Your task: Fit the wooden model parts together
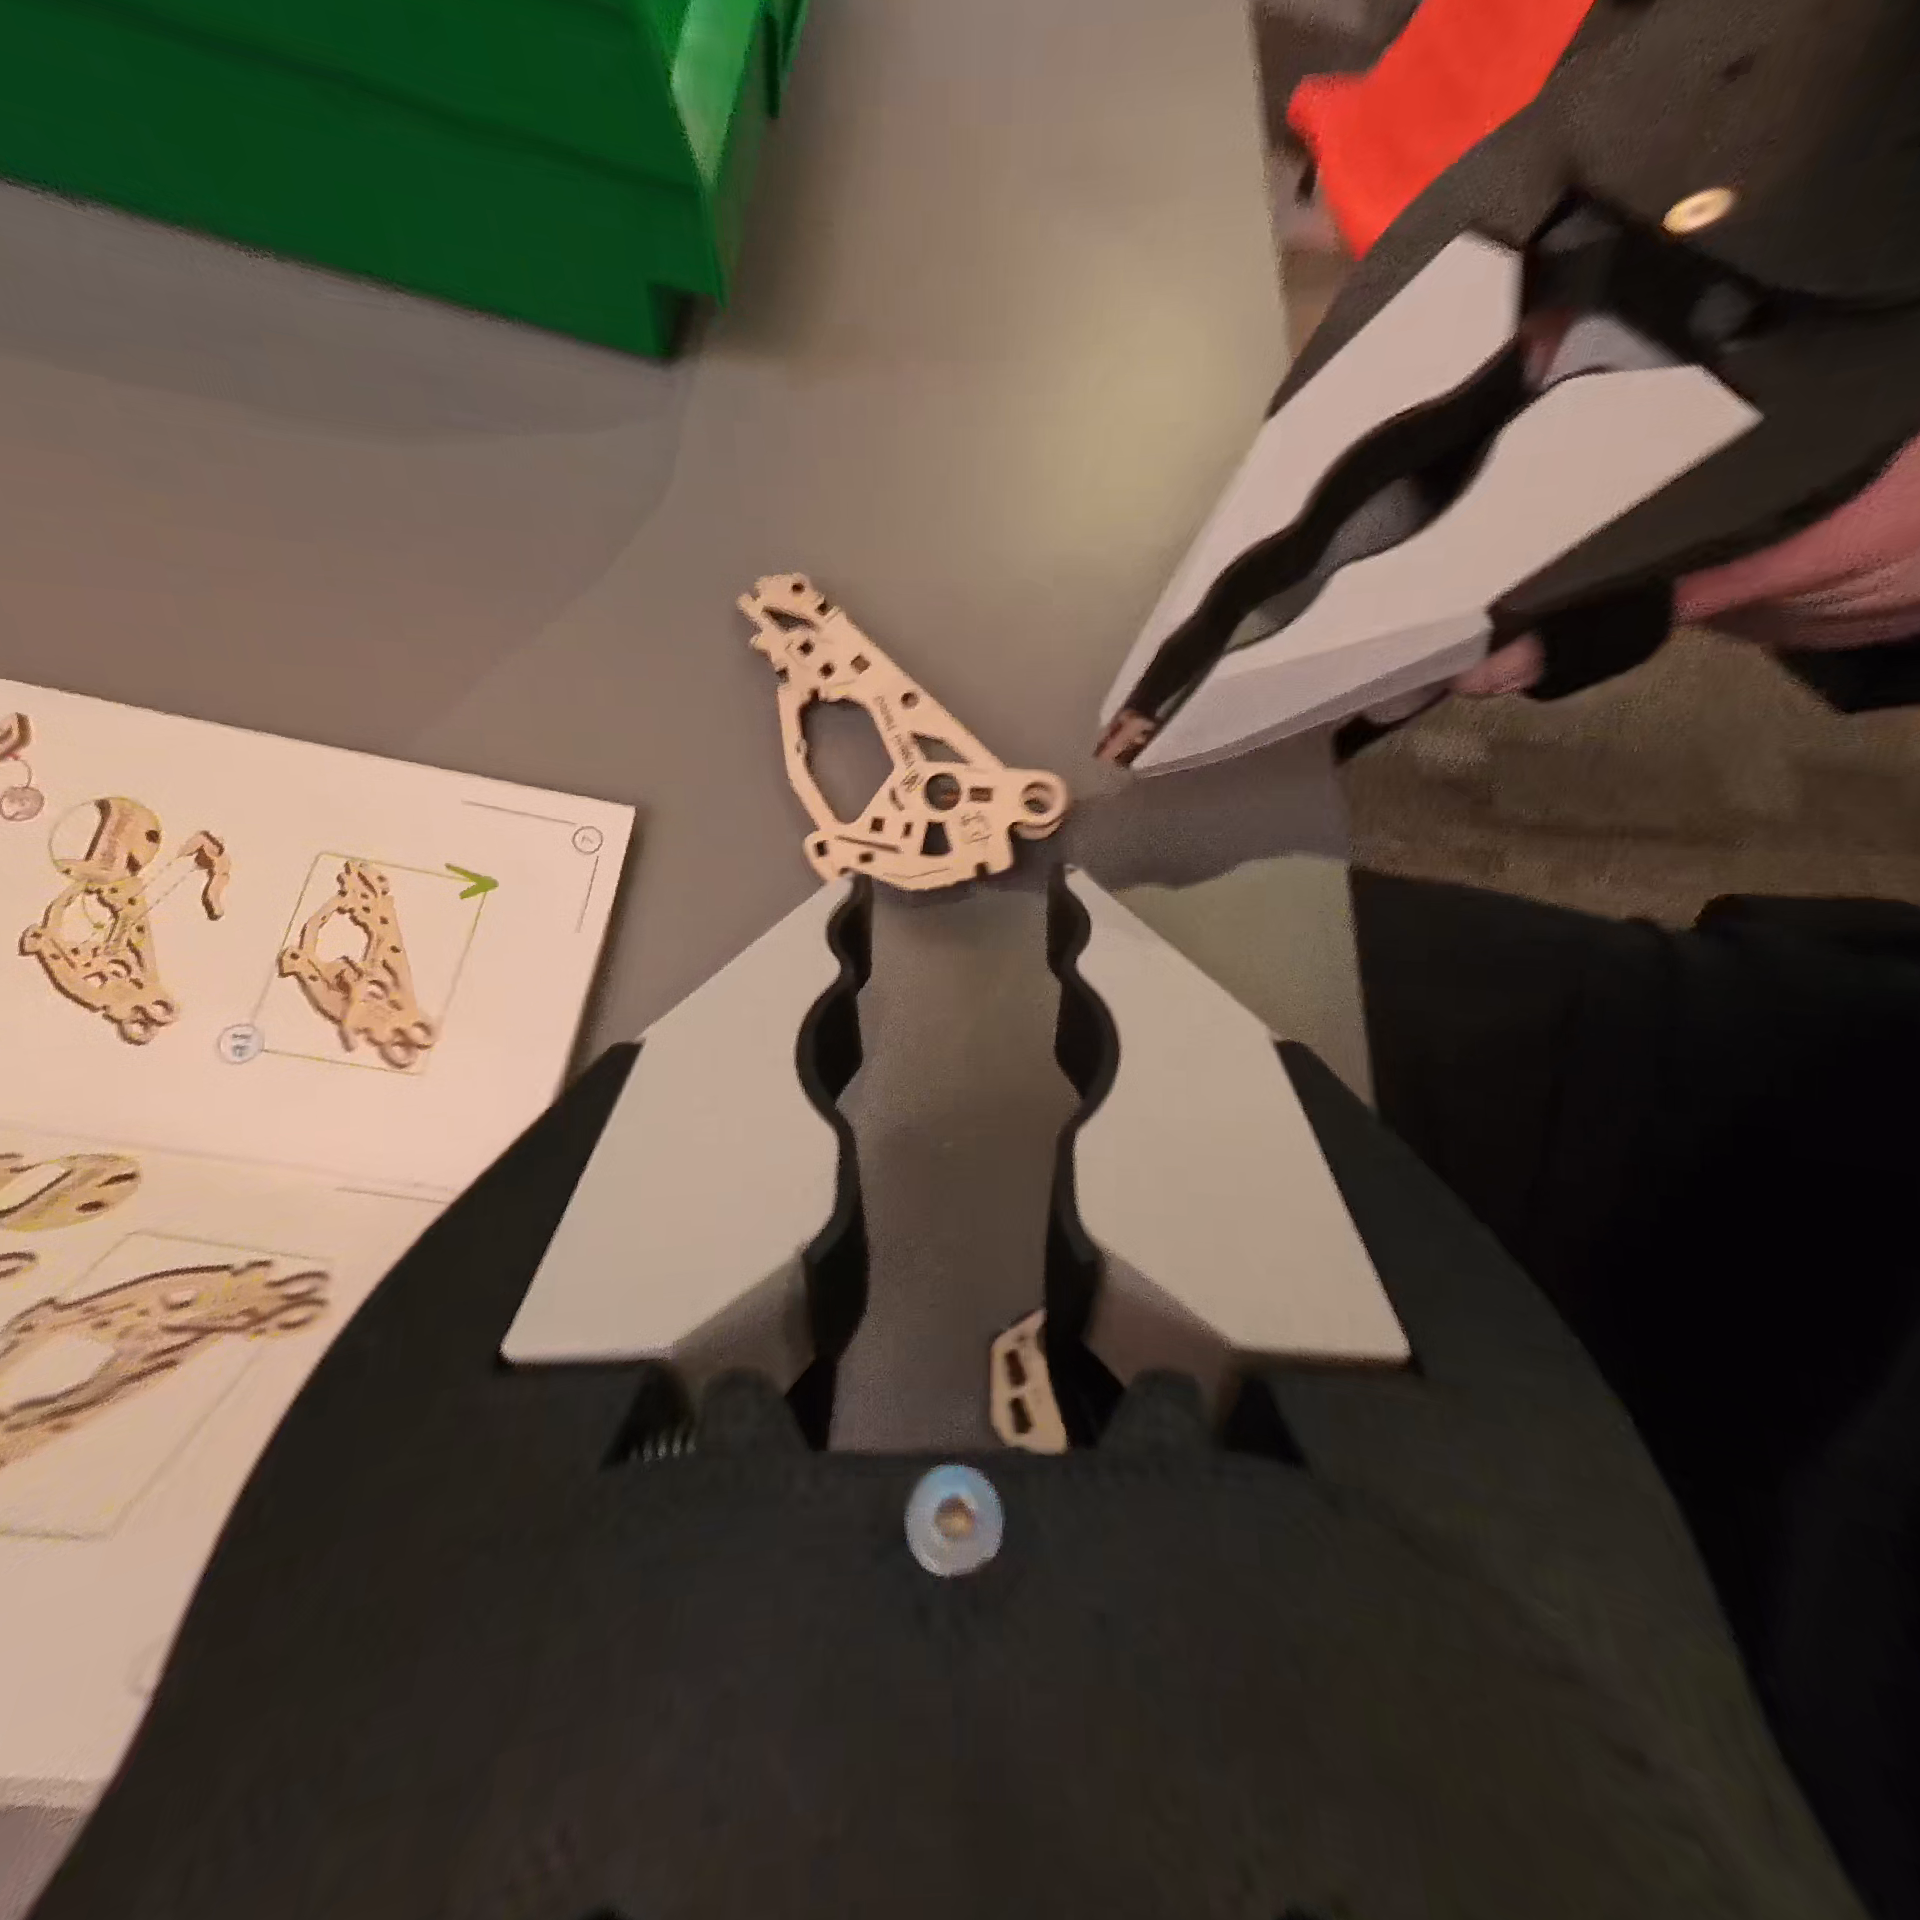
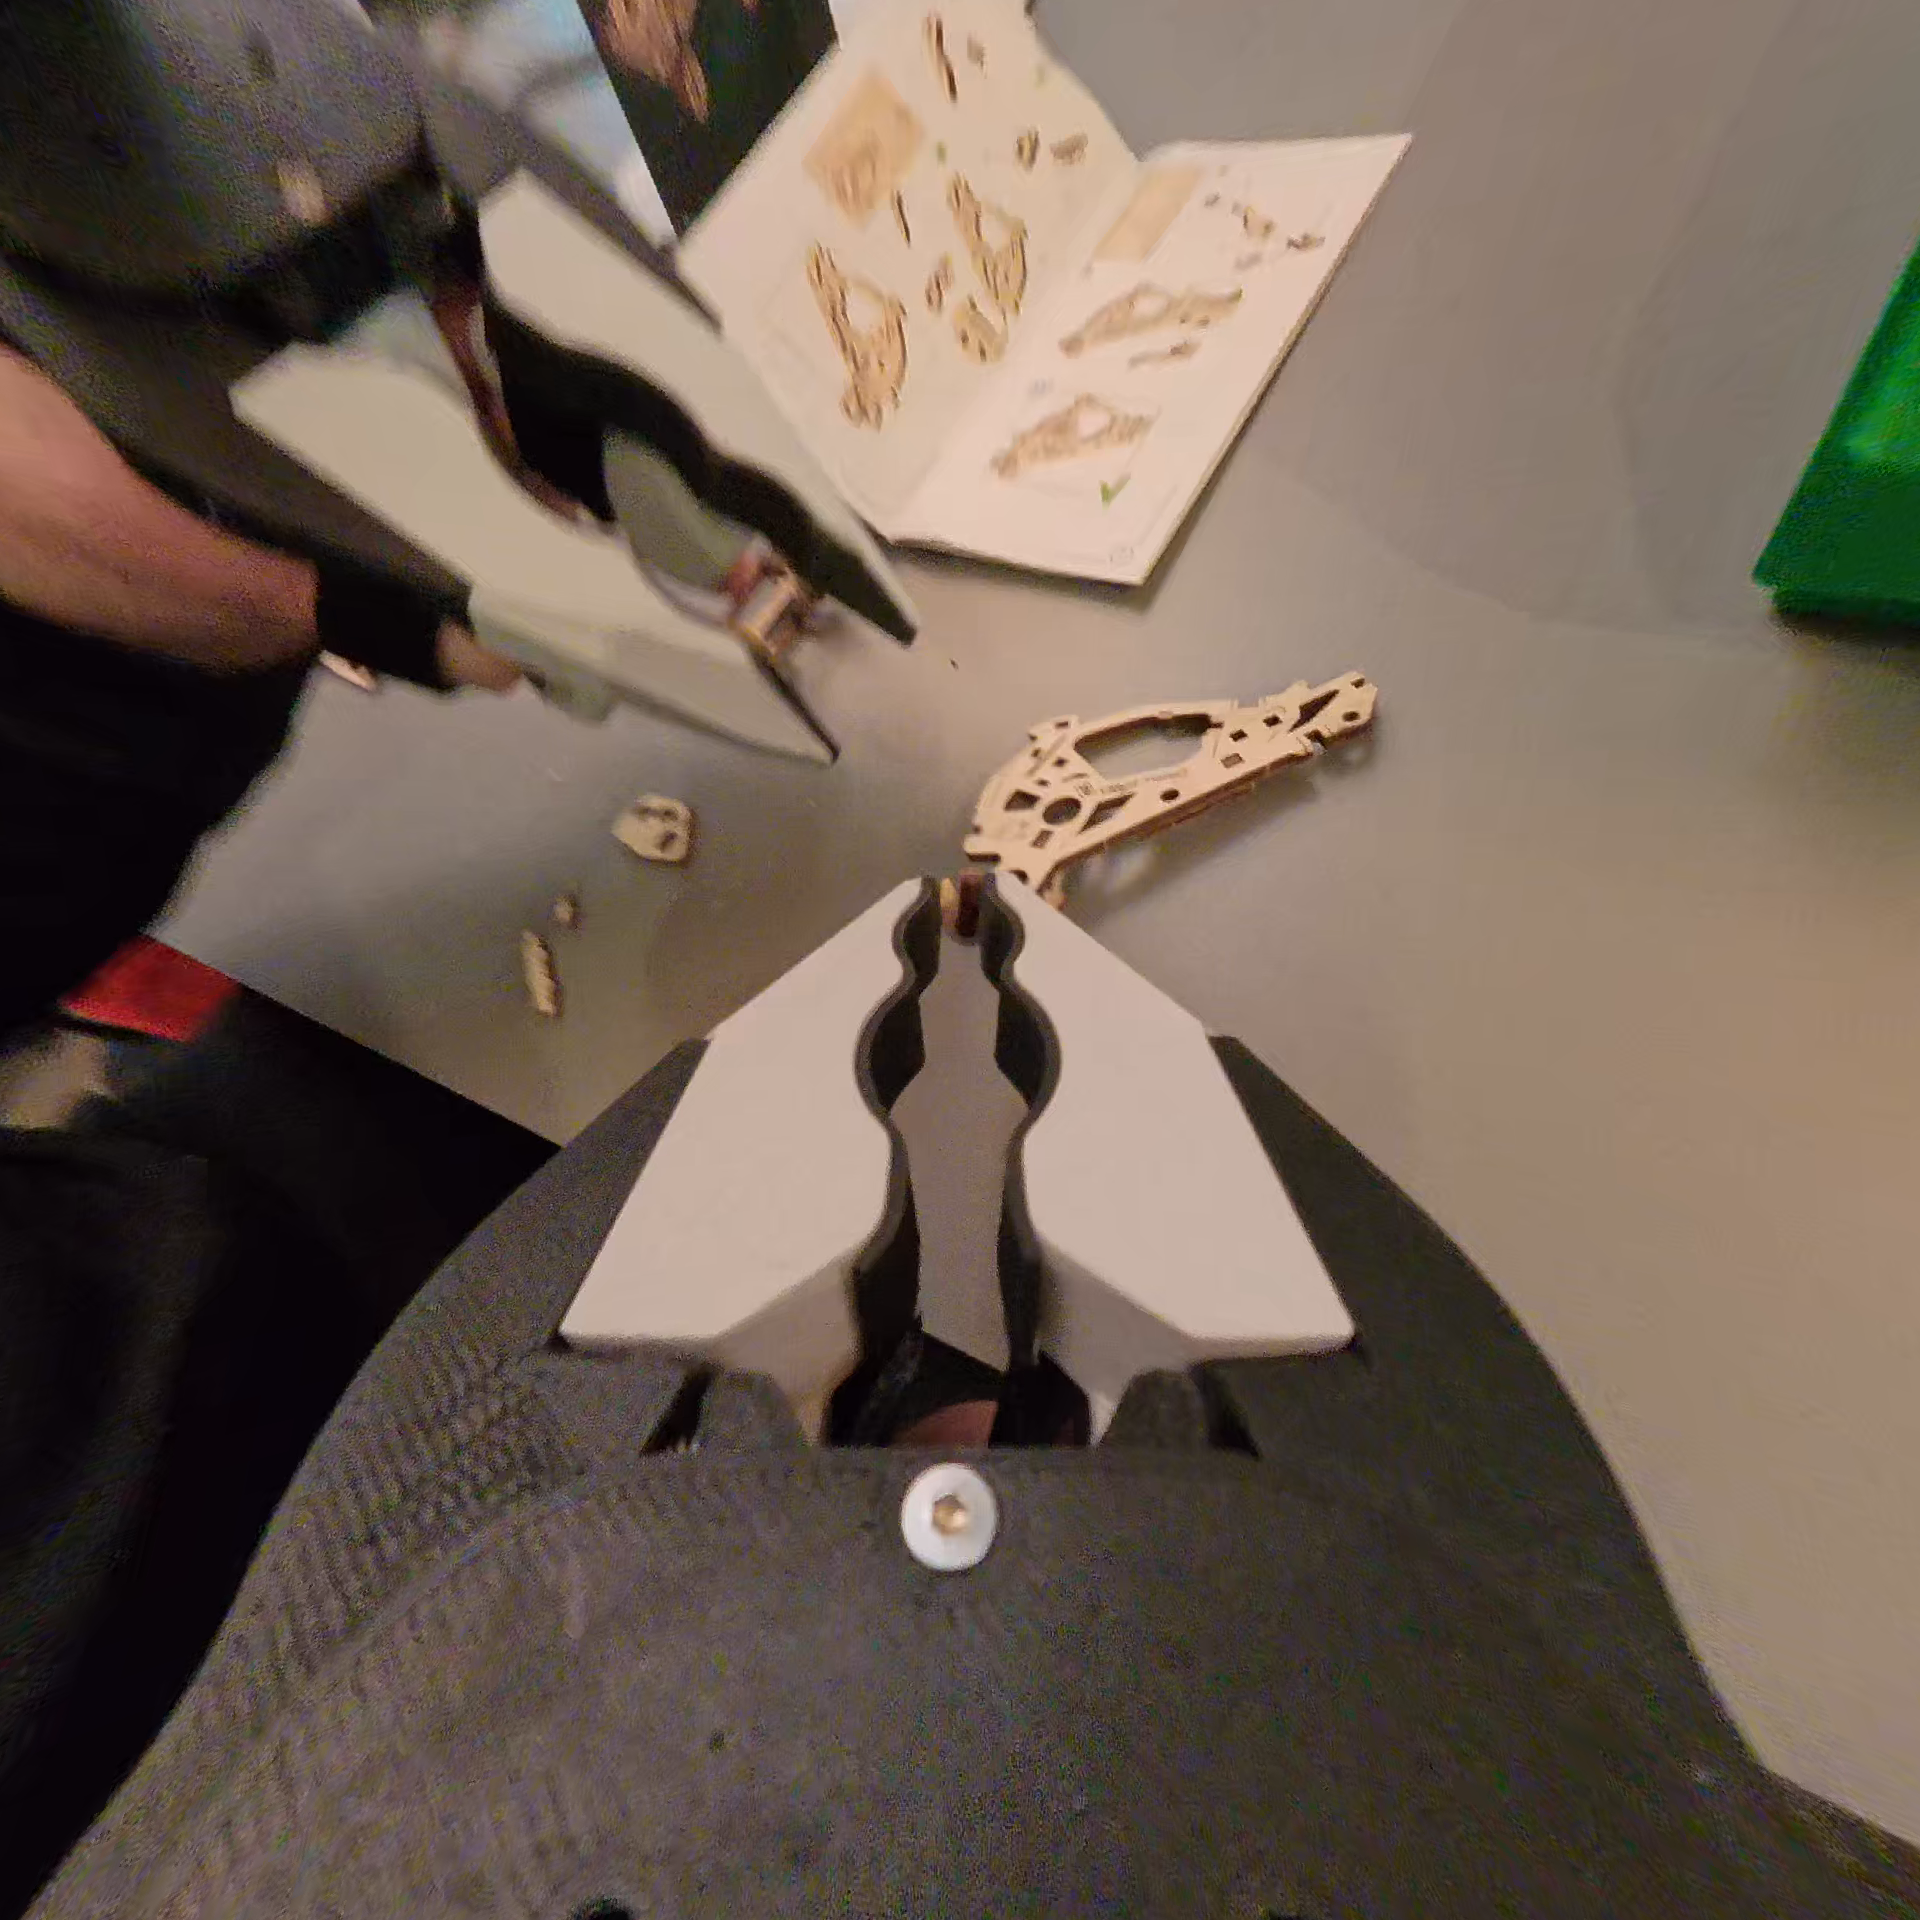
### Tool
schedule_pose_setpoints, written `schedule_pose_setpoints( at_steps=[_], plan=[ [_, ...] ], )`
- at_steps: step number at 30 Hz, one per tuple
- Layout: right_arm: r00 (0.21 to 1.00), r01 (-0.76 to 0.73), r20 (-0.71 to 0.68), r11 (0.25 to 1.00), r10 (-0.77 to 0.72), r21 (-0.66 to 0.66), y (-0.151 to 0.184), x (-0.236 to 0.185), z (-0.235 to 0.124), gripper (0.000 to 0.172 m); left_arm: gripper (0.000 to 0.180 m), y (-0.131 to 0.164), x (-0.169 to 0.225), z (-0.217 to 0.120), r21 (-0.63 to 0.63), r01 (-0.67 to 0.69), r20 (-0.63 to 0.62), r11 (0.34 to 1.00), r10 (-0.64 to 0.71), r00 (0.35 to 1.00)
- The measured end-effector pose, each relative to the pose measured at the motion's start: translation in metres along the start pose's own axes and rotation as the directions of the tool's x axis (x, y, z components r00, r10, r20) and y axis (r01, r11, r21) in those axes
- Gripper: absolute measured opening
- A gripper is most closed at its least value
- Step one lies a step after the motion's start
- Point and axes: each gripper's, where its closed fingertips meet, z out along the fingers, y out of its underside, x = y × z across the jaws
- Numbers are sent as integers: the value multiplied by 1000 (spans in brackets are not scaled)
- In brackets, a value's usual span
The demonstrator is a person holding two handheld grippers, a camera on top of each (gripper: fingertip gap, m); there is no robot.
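Note:
A flat, pierced wooden frame part (image 1: 904, 769) lies on the grey table (image 1: 935, 416), just beyond my left gripper's tips. My left gripper (image 1: 958, 894) is open, with nothing between its pads. A small wooden piece (image 1: 1023, 1382) shows through the gap near its finger bases. My right gripper (image 2: 956, 894) is shut on a small wooden piece (image 2: 961, 904), pinched at the very tips right beside the frame's near end (image 2: 1143, 769). In the left wrist view the right gripper (image 1: 1127, 740) comes in from the upper right, its tips close to the frame's ringed corner.
An open instruction booklet (image 1: 312, 935) lies left of the frame and shows in the right wrist view (image 2: 1039, 343). A green bin (image 1: 416, 156) stands behind. Loose small wooden pieces (image 2: 655, 826) lie on the table. A hand (image 1: 1818, 582) holds the right gripper. The gap from one gripper's tips to the other's is roughly 5 cm.

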Motion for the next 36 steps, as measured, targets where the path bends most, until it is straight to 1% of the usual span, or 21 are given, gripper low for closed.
schedule_pose_setpoints(
  at_steps=[1,3,5,7,9,13,15,17,19,21,23,24,26,32,36],
  plan=[
    [999,-46,26,999,45,26,-4,-2,-3,5,34,-3,8,-3,42,6,-14,999,-5,1000],
    [994,-94,55,993,90,75,-13,-5,-10,5,34,-8,22,-8,124,1,-17,992,1,1000],
    [983,-147,133,977,127,155,-29,-18,-18,5,38,-10,36,-10,191,-4,-15,982,7,1000],
    [963,-210,213,954,163,216,-42,-31,-24,5,39,-15,44,-13,289,-26,24,957,20,1000],
    [933,-284,303,917,196,281,-55,-45,-27,5,42,-14,51,-11,334,-18,32,943,8,999],
    [863,-408,442,853,244,326,-68,-63,-27,4,41,-16,54,-16,416,-6,33,910,-9,999],
    [831,-456,490,825,262,333,-72,-67,-26,4,39,-22,57,-23,477,61,-46,877,-44,998],
    [802,-500,532,794,272,347,-78,-70,-27,4,37,-24,52,-30,515,121,-91,849,-86,992],
    [788,-524,546,775,284,353,-81,-70,-26,5,37,-24,50,-34,532,124,-104,838,-81,991],
    [779,-541,554,763,295,355,-82,-70,-23,4,33,-23,47,-35,533,90,-69,841,-63,996],
    [762,-566,570,745,309,354,-84,-71,-21,4,30,-22,43,-36,531,31,-6,847,-33,999],
    [750,-582,583,732,313,355,-85,-71,-21,4,29,-22,44,-36,527,20,-4,850,-21,1000],
    [727,-607,608,712,318,353,-87,-73,-19,4,29,-22,46,-33,519,45,-48,854,-24,999],
    [686,-645,648,687,329,335,-89,-75,-14,4,5,-28,43,-42,582,201,-220,788,-85,972],
    [665,-666,667,671,335,326,-89,-74,-13,5,3,-28,46,-43,590,215,-252,779,-75,965]
  ],
)
